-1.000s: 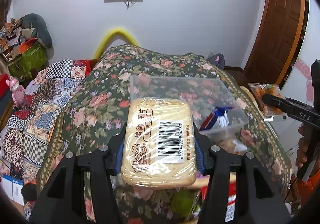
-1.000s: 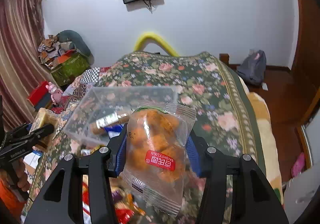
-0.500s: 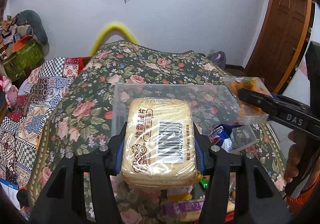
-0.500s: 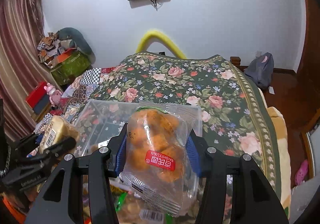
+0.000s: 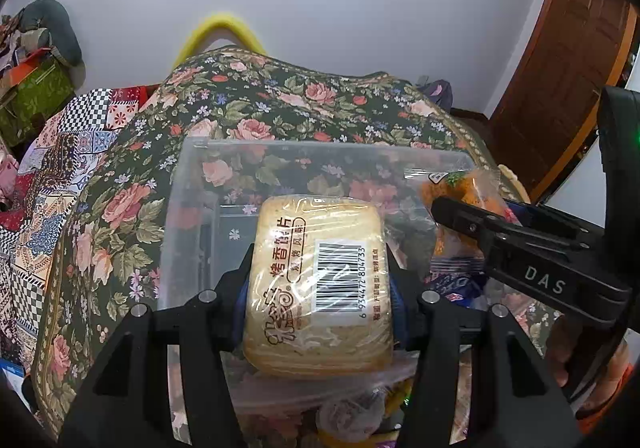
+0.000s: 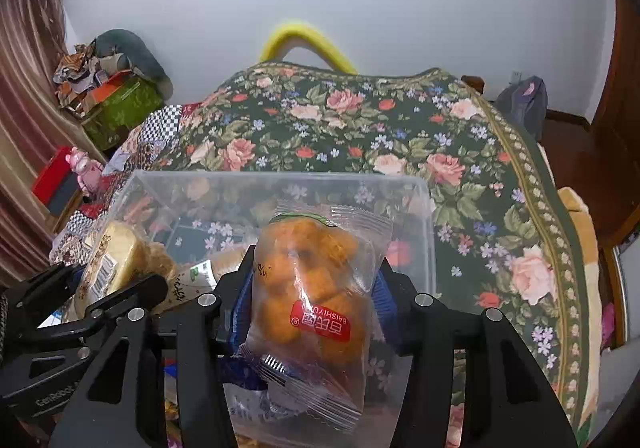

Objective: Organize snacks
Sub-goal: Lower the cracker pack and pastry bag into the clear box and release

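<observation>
Clear plastic forms the bin [image 5: 188, 207] that sits on the flowered bedspread [image 5: 120, 183], set toward its near edge, with a few wrapped snacks already in the bottom. Both grippers hang over it, side by side. The left gripper [image 5: 318, 280] is clamped partway on a pale toast pack [image 5: 320, 284], pads pressing its two long sides; the pack's long axis runs along the fingers, pointing away toward the bin's far wall, barcode face up. The right gripper [image 6: 314, 288] is pinched narrower on an orange snack bag [image 6: 316, 280], long axis likewise along the fingers, its crimped lower end trailing loose below the pads (the label reads upside down). Risks, as I judge them: the two tools are close enough to knock together, and a release too near the rim could let the slippery bag slide off the wall onto the bedspread.
</observation>
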### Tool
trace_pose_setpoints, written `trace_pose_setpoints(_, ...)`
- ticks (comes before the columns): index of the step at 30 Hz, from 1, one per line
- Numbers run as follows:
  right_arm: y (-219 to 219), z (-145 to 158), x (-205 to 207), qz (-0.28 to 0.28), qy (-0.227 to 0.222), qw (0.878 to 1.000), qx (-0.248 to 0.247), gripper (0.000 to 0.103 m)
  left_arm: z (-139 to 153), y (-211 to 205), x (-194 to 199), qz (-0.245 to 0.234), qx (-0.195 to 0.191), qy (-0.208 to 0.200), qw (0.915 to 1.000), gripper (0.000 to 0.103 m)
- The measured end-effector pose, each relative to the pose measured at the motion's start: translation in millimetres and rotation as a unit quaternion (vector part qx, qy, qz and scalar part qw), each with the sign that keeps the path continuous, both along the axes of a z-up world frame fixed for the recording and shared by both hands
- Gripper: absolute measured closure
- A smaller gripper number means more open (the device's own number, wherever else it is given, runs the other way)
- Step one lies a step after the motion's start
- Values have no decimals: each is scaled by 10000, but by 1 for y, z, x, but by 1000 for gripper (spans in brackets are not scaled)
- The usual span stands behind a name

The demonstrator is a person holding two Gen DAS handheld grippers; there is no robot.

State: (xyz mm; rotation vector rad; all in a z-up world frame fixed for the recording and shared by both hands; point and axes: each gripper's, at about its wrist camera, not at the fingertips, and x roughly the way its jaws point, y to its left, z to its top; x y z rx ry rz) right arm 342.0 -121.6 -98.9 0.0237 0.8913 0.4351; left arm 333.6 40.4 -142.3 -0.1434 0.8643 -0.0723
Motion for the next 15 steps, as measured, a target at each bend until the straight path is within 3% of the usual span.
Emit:
trace_pose_setpoints(6,-3,2,-1,-24,-13,10000,-67,49,-6,-7,-2,-130,224,27,9997,48)
trace_pose_setpoints(15,-10,27,-28,143,-317,9993,-111,37,28,-10,-28,-246,339,-300,9987,47)
